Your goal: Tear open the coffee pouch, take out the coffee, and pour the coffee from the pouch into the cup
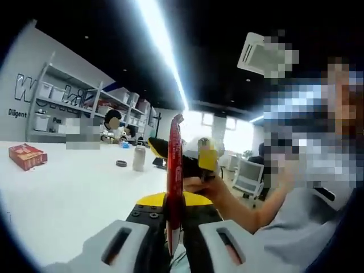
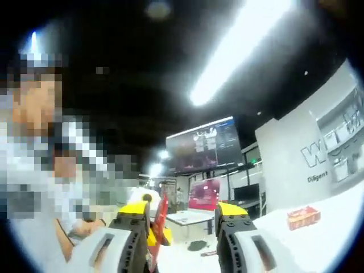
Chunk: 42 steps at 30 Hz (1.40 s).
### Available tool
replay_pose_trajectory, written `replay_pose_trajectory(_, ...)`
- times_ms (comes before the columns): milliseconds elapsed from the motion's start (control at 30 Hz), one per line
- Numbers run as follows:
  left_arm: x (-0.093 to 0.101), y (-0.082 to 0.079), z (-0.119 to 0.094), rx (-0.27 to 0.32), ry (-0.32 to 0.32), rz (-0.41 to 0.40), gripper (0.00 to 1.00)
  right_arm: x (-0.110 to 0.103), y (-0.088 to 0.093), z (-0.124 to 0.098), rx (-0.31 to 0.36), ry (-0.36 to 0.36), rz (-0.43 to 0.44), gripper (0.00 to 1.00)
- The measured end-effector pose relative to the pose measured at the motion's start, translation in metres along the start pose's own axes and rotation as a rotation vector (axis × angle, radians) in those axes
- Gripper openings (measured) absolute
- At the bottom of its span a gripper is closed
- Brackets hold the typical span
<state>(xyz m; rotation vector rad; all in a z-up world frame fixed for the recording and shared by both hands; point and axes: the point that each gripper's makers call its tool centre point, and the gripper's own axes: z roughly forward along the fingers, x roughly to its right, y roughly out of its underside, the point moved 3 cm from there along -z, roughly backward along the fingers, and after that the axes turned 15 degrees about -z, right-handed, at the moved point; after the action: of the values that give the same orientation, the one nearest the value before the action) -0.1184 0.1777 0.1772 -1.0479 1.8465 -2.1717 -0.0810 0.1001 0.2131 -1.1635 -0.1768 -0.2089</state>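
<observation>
In the left gripper view we see our left gripper (image 1: 174,242) clamped on the red coffee pouch (image 1: 174,170), which stands edge-on and upright between the two jaws, its top reaching above them; beyond it the right gripper (image 1: 200,161), black and yellow and held in a hand (image 1: 206,186), sits at the pouch's upper part, though we cannot tell whether it grips it. On the white table (image 1: 68,193) behind, a small metal cup (image 1: 139,158) stands near a dark ring (image 1: 121,164), well apart from a red box (image 1: 27,156) at the far left; shelves (image 1: 85,105) line the wall.

In the right gripper view the jaws of the right gripper (image 2: 183,230) stand apart; the pouch (image 2: 161,219) shows as a red sliver just beside the left jaw; the red box (image 2: 303,217) lies on the table (image 2: 335,239).
</observation>
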Motion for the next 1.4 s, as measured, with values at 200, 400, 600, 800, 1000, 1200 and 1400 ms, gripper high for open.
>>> replay_pose_trajectory(200,0.002,-0.003,-0.003,0.009,0.002,0.009,0.12,0.048,0.013,-0.047,-0.043,0.184,-0.078,0.58)
replay_pose_trajectory(400,0.008,-0.007,-0.005,0.035,0.038,-0.007,0.12,0.119,0.019,-0.135,-0.193,0.462,-0.219,0.58)
replay_pose_trajectory(600,0.009,-0.007,-0.001,0.027,0.036,-0.003,0.12,0.207,0.016,-0.234,-0.351,0.693,-0.329,0.59)
replay_pose_trajectory(800,0.02,-0.007,0.003,0.027,0.089,-0.007,0.12,0.307,0.007,-0.323,-0.428,0.939,-0.366,0.59)
replay_pose_trajectory(1000,0.019,-0.008,0.004,0.028,0.087,-0.009,0.12,0.38,0.028,-0.377,-0.587,1.097,-0.358,0.64)
replay_pose_trajectory(1200,0.013,-0.009,0.005,0.029,0.075,-0.015,0.12,0.44,0.052,-0.4,-0.679,1.156,-0.338,0.71)
replay_pose_trajectory(1400,0.001,-0.011,0.005,0.032,0.048,-0.025,0.12,0.467,0.069,-0.406,-0.713,1.162,-0.361,0.74)
